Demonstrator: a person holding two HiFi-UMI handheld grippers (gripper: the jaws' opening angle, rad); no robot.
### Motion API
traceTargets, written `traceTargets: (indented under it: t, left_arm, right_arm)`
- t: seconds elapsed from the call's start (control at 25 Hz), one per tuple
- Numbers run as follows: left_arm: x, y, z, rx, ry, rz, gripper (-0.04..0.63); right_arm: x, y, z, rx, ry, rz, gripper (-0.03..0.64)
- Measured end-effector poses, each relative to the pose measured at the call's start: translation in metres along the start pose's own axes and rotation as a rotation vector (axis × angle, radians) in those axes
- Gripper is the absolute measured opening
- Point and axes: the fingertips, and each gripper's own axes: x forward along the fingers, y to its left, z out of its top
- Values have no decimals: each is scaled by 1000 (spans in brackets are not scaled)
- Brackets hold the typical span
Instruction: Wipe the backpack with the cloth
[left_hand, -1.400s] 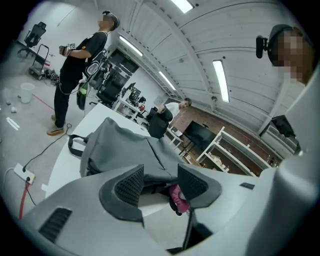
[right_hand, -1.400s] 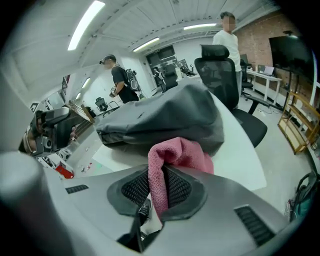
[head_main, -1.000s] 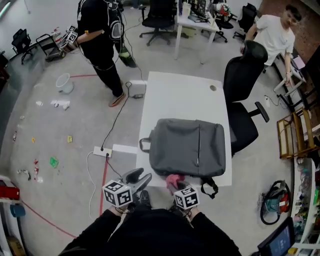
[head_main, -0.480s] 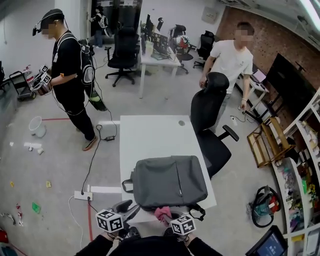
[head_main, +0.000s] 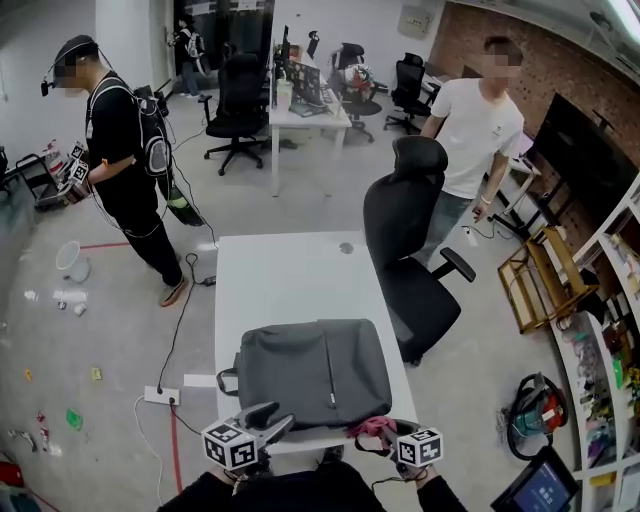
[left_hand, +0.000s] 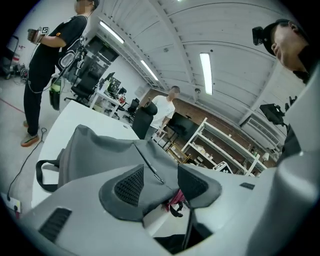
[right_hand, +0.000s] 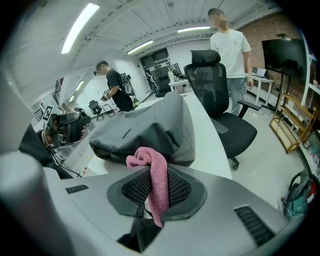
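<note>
A grey backpack (head_main: 310, 370) lies flat on the near end of the white table (head_main: 290, 275); it also fills the left gripper view as the backpack (left_hand: 100, 150) and shows in the right gripper view as the backpack (right_hand: 150, 130). My right gripper (head_main: 385, 432) is shut on a pink cloth (right_hand: 152, 172), which hangs between its pads just off the backpack's near right corner; the cloth (head_main: 368, 428) shows there in the head view too. My left gripper (head_main: 268, 420) stands open at the backpack's near left edge, nothing between its jaws.
A black office chair (head_main: 410, 250) stands at the table's right side, a person in a white shirt (head_main: 478, 120) behind it. Another person in black (head_main: 115, 140) stands at the left. A power strip (head_main: 160, 395) and cable lie on the floor left of the table.
The head camera tilted up, showing more of the room. My right gripper moved right with the cloth toward the backpack's near right corner. The left gripper shifted slightly right.
</note>
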Motion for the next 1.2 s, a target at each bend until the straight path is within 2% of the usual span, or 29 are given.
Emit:
traceTargets:
  t: [0.28,0.44,0.64,0.8,0.92,1.08,1.2]
  left_arm:
    - [82,-36,17,-55,-75,70,227]
    - [107,-43,19,-78,-124,123,227]
    - [88,-37,18,-113,-187,248,227]
    - [59,-33,19,-149,-260,367,227]
    - [36,-41,16,-168,-302,437,227]
    - [20,-38,4,-193,-332,482,227]
    - [21,-37,-1,-207,-330,484,227]
  right_arm:
    - [-19,-90,14,-144,82,77,64]
    - [8,-122,50,-212,79,131,63]
    - [54,-131,125,-316,38,191,63]
    - [92,-143,199,-301,-29,193,63]
    - [110,-147,239,-311,-56,186,63]
    - [131,-138,265,-353,-64,198,63]
    - [127,-136,257,-355,-59,198,63]
